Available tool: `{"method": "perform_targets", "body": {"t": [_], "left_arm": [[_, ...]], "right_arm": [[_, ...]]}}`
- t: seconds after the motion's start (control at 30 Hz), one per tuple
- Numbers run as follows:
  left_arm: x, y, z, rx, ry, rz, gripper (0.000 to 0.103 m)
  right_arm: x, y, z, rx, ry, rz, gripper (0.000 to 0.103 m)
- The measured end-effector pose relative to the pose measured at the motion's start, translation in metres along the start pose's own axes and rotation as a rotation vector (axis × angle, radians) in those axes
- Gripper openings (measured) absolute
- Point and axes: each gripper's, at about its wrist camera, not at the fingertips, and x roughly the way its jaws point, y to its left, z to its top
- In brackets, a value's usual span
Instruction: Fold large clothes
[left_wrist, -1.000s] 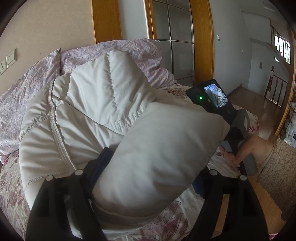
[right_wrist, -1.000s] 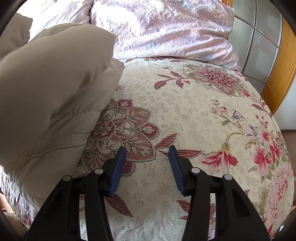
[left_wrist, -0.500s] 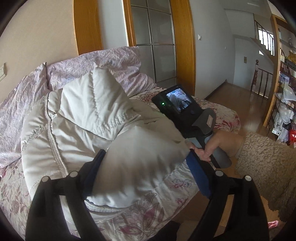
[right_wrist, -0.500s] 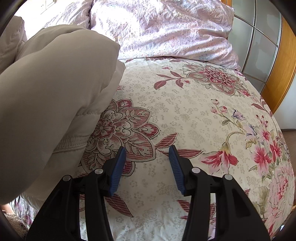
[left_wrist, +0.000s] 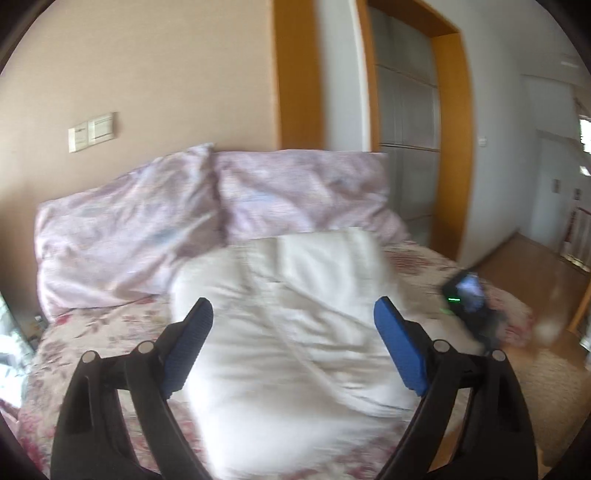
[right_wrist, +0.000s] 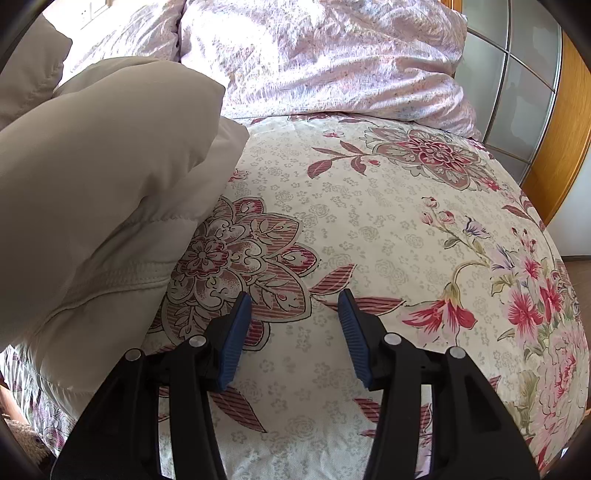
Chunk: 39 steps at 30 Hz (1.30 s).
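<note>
Left gripper (left_wrist: 293, 339): blue pads wide apart, jaws have just been opening, nothing clamped. The padded jacket (left_wrist: 295, 332) shows in the gap between the pads but lies beyond them on the bed, not touched as far as the blurred left wrist view shows. The jacket is white-beige, puffy, bunched in a folded heap, stitched seams visible. It sits on the floral bedspread (left_wrist: 96, 332), roughly mid-bed. Past it, two pale pink pillows (left_wrist: 129, 236) lean side by side at the head of the bed against the beige wall. A wall switch plate (left_wrist: 91, 132) is above the left pillow. To the right, the right gripper's device with a lit screen and green light (left_wrist: 463, 291) is over the bed's edge; wooden door frame (left_wrist: 448, 147) farther back.

Right gripper (right_wrist: 295, 332): pads partly apart, nothing between them, over bare bedspread (right_wrist: 369, 206). The jacket (right_wrist: 99, 192) lies to the left of this gripper, near but not touching, its hem edge on the spread. Behind it, a pillow (right_wrist: 325, 59) and a glass-panelled door (right_wrist: 517, 85) at far right.

No containers in view.
</note>
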Motion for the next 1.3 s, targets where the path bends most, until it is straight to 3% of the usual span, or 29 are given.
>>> {"method": "perform_targets", "body": {"t": [0.17, 0.37, 0.53, 0.7, 1.17, 1.3], "left_arm": [[0.043, 0.048, -0.001, -0.052, 0.074, 0.142, 0.089], [0.084, 0.076, -0.014, -0.11, 0.154, 0.129, 0.089], [0.108, 0.059, -0.023, -0.084, 0.173, 0.081, 0.088], [0.127, 0.041, -0.023, -0.049, 0.181, 0.078, 0.088], [0.184, 0.014, -0.028, -0.007, 0.198, 0.173, 0.089], [0.193, 0.012, -0.032, 0.004, 0.201, 0.208, 0.089]], "right_arm": [[0.0, 0.0, 0.0, 0.0, 0.0, -0.001, 0.051], [0.0, 0.0, 0.0, 0.0, 0.0, 0.0, 0.051], [0.0, 0.0, 0.0, 0.001, -0.001, 0.0, 0.052], [0.0, 0.0, 0.0, 0.002, -0.002, 0.0, 0.052], [0.001, 0.005, 0.001, 0.003, -0.002, 0.005, 0.058], [-0.005, -0.01, 0.001, 0.094, -0.01, -0.036, 0.057]]}}
